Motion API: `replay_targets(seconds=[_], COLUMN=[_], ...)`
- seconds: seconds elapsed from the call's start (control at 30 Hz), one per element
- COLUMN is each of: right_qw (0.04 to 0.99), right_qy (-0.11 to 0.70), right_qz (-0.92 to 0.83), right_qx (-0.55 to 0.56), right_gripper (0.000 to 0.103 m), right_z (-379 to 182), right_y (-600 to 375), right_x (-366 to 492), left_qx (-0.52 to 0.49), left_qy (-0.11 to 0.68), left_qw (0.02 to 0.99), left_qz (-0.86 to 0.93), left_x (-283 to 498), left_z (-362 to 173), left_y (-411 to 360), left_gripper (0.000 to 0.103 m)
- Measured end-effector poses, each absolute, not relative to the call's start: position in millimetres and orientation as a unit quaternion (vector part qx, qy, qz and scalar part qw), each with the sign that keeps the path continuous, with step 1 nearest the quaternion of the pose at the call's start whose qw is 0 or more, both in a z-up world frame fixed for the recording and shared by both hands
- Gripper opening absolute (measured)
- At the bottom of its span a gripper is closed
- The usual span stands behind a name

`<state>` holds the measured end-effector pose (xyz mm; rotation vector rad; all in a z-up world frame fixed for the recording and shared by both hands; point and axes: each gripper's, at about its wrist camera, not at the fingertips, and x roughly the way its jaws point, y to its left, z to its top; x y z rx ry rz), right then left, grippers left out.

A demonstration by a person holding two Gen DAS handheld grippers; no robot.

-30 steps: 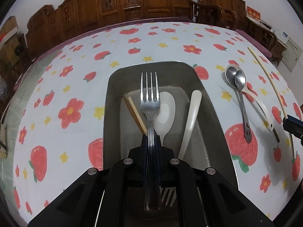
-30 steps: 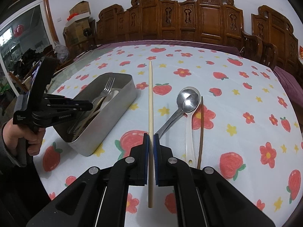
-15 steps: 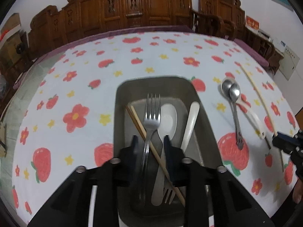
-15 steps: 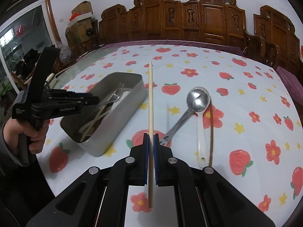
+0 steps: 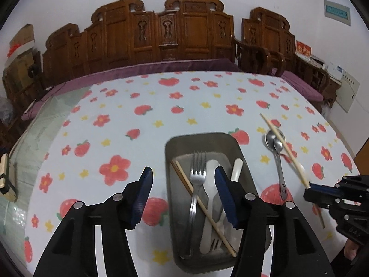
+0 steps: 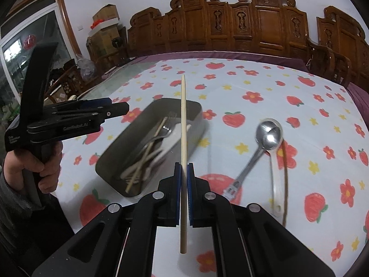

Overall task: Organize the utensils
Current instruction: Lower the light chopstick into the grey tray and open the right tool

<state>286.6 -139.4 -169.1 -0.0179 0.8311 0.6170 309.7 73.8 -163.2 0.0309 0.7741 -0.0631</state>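
A metal tray (image 5: 177, 143) (image 6: 198, 117) holds a steel fork (image 5: 197, 180), a pale chopstick (image 5: 203, 207), white spoons (image 5: 236, 168) and another fork. My left gripper (image 5: 183, 180) is open and empty above the tray's left side; it also shows in the right wrist view (image 6: 124, 108). My right gripper (image 6: 183, 168) is shut on a pale chopstick (image 6: 183, 120), held in the air over the tray's right edge; it also shows in the left wrist view (image 5: 307, 192). A steel spoon (image 6: 268, 135), a white spoon (image 6: 274, 184) and a dark chopstick (image 6: 286, 184) lie on the cloth to the right.
The table has a white cloth with strawberries and flowers (image 5: 115, 168). Carved wooden chairs (image 5: 175, 32) stand along the far side. A bare glass strip (image 5: 30, 138) runs along the table's left edge. A hand (image 6: 27, 168) holds the left gripper.
My left gripper let go of the fork into the tray, opened wide and drew back and up. My right gripper lifted the pale chopstick and carried it left toward the tray.
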Motion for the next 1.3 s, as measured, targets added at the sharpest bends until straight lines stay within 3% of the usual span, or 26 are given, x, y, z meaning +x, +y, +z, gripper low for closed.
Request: replay_targets(seconds=[0.07,0.23,0.83,1.3], right_qw=[0.868,0.864,0.841,0.868], right_qy=[0.398,0.4,0.452,0.398], right_qz=[0.299,0.306,0.294,0.295], right_qx=[-0.004,0.002,0.039,0.011], right_gripper=[0.006,0.006,0.006,0.008], right_z=[-167,-166,-205,-180], right_y=[-132,-112,-48,-96], right_x=[288,295,319,321], left_qx=[0.014,0.008,-0.035,-0.021], left_qy=[0.368,0.356,0.348,0.35], left_qw=[0.929,0.934,0.937,0.937], left_qz=[-0.027,-0.019,0.016,-0.003], left_x=[308,306,307,307], left_z=[-158,-149,-139,-144], left_y=[79,92,136,113], left_gripper=[0.076,0.091,0.093,0.093])
